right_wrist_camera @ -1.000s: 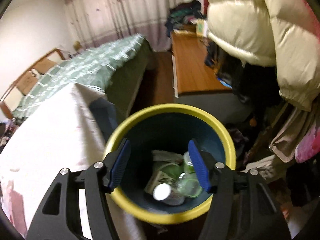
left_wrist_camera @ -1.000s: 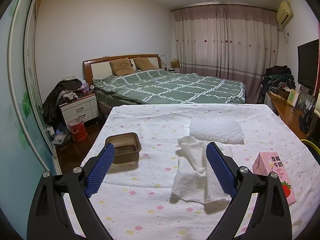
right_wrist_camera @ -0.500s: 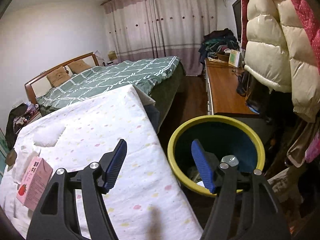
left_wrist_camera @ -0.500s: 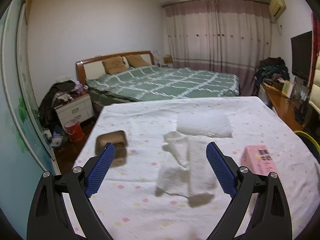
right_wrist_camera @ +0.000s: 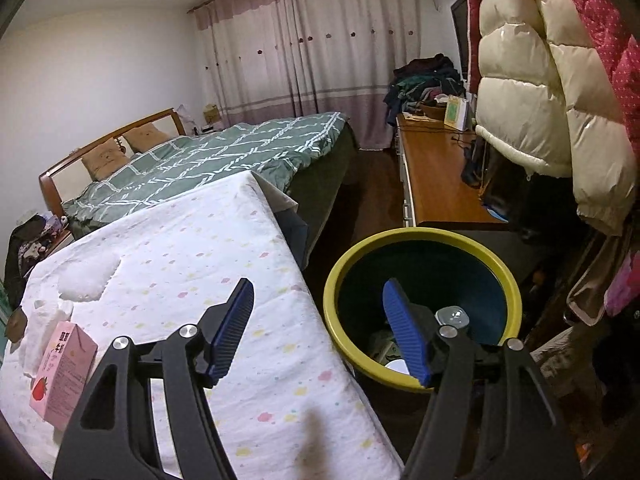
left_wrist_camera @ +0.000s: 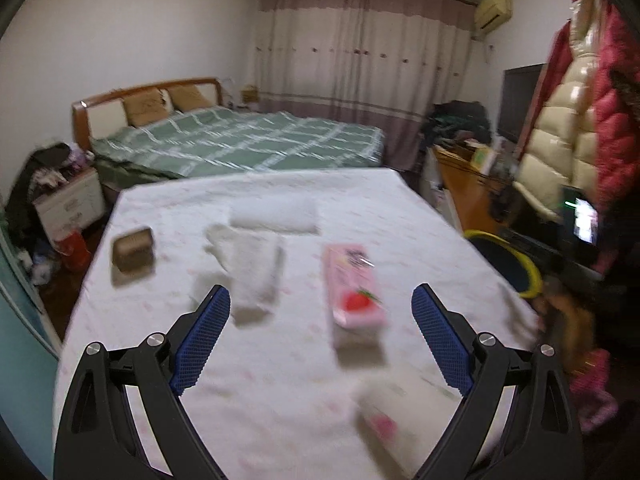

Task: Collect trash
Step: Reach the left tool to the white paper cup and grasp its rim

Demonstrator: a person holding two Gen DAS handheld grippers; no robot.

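Note:
On the table with the spotted cloth (left_wrist_camera: 260,368) lie a pink strawberry milk carton (left_wrist_camera: 354,290), a crumpled white paper towel (left_wrist_camera: 248,264), a white foam sheet (left_wrist_camera: 276,218), a brown plastic tray (left_wrist_camera: 133,249) and a blurred white and pink packet (left_wrist_camera: 396,412). My left gripper (left_wrist_camera: 320,340) is open and empty above the table's near side, with the carton just ahead between its fingers. My right gripper (right_wrist_camera: 320,332) is open and empty over the table's right edge, beside the yellow-rimmed bin (right_wrist_camera: 424,304) holding trash. The carton (right_wrist_camera: 62,376) shows at lower left in the right wrist view.
A green bed (left_wrist_camera: 240,144) stands behind the table. A wooden desk (right_wrist_camera: 436,176) and hanging puffer coats (right_wrist_camera: 532,80) are on the right, close to the bin. A nightstand (left_wrist_camera: 72,208) and a red bucket (left_wrist_camera: 72,248) are on the left floor.
My left gripper has swung right, so the carton now lies ahead between its fingers. My right gripper has drawn back and up from the bin toward the table edge.

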